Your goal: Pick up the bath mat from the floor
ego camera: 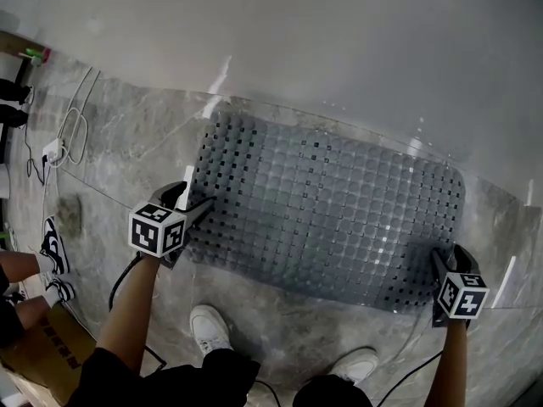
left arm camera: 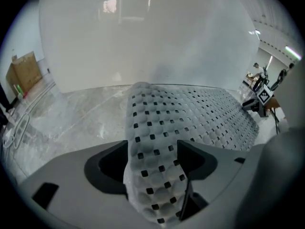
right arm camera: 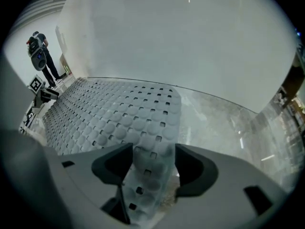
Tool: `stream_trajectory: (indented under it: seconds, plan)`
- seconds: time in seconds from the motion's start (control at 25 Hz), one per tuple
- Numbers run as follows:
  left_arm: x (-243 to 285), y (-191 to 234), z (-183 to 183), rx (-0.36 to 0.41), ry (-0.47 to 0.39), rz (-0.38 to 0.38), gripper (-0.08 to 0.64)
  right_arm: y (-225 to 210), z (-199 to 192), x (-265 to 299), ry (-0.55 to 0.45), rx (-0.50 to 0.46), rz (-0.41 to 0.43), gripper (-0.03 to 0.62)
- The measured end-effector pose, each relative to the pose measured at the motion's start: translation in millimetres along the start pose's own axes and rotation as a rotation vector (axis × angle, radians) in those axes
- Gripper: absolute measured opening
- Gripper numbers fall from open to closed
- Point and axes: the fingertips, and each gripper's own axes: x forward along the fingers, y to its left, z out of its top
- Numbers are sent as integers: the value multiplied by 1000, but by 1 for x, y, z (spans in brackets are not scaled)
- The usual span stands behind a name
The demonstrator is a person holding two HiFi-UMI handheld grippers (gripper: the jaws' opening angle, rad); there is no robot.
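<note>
The grey bath mat (ego camera: 322,210), studded and full of small square holes, lies spread on the marble floor in front of a white wall. My left gripper (ego camera: 193,206) sits at its near left corner. In the left gripper view that corner of the mat (left arm camera: 152,142) rises in a fold between the wide-apart jaws of the left gripper (left arm camera: 152,159). My right gripper (ego camera: 445,257) is at the near right corner. There the mat (right arm camera: 119,113) runs between the jaws of the right gripper (right arm camera: 153,163), which stand wide with a little slack beside it.
A white wall (ego camera: 297,41) runs along the far side of the mat. Cables and a power strip (ego camera: 53,151) lie on the floor at the left, with sneakers (ego camera: 53,244) and a cardboard box (ego camera: 42,354). My own white shoes (ego camera: 208,329) stand just behind the mat.
</note>
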Motion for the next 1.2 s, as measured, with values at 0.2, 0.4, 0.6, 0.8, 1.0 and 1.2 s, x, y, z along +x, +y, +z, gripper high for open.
stream_trajectory:
  seconds: [0.2,0.4,0.6,0.8,1.0,1.2]
  plan:
    - [8,-3,-17,14,69,3,304,4,-4,-1,2,-27,-2,265]
    - [12,2,-16,45,108,72,284,8,2,1,23,-87,-20,242]
    - [10,-1,-19,50,128,77,256,19,-2,0,33,-166,-59,103]
    - [10,-1,-14,46,117,72,244,10,1,-3,36,-111,-73,144]
    - [-5,2,-17,-3,89,26,288,1,-13,-15,77,-48,-25,262]
    - [-3,7,-29,-43,123,-6,341,0,-21,-18,58,26,16,287]
